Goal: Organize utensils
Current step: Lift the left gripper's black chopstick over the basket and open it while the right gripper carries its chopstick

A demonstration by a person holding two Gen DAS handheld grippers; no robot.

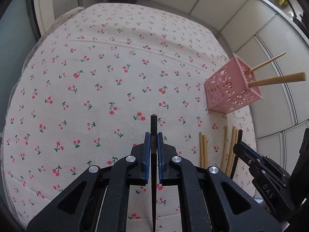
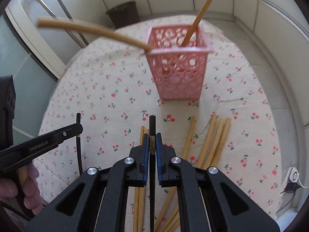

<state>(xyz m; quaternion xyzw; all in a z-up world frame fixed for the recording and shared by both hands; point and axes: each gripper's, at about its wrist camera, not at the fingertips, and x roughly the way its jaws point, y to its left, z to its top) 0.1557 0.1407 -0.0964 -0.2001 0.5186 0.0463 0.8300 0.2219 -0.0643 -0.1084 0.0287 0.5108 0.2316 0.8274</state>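
Observation:
My left gripper point(image 1: 153, 135) is shut on a black chopstick point(image 1: 154, 124) and holds it above the cherry-print cloth. My right gripper point(image 2: 152, 136) is shut on another black chopstick point(image 2: 152, 125) with a gold band. A pink perforated holder point(image 2: 178, 65) stands ahead of the right gripper with two wooden chopsticks point(image 2: 200, 15) leaning in it; it shows at the right in the left wrist view point(image 1: 229, 90). Several loose wooden chopsticks point(image 2: 212, 141) lie on the cloth under the right gripper. The left gripper appears at the left in the right wrist view point(image 2: 78, 130).
The table is covered with a cherry-print cloth point(image 1: 96, 77). A dark bin point(image 2: 123, 15) stands beyond the far edge. White cabinet panels point(image 1: 270, 48) run along the right. A power strip with a plug point(image 2: 289, 185) lies at the right, beyond the table's edge.

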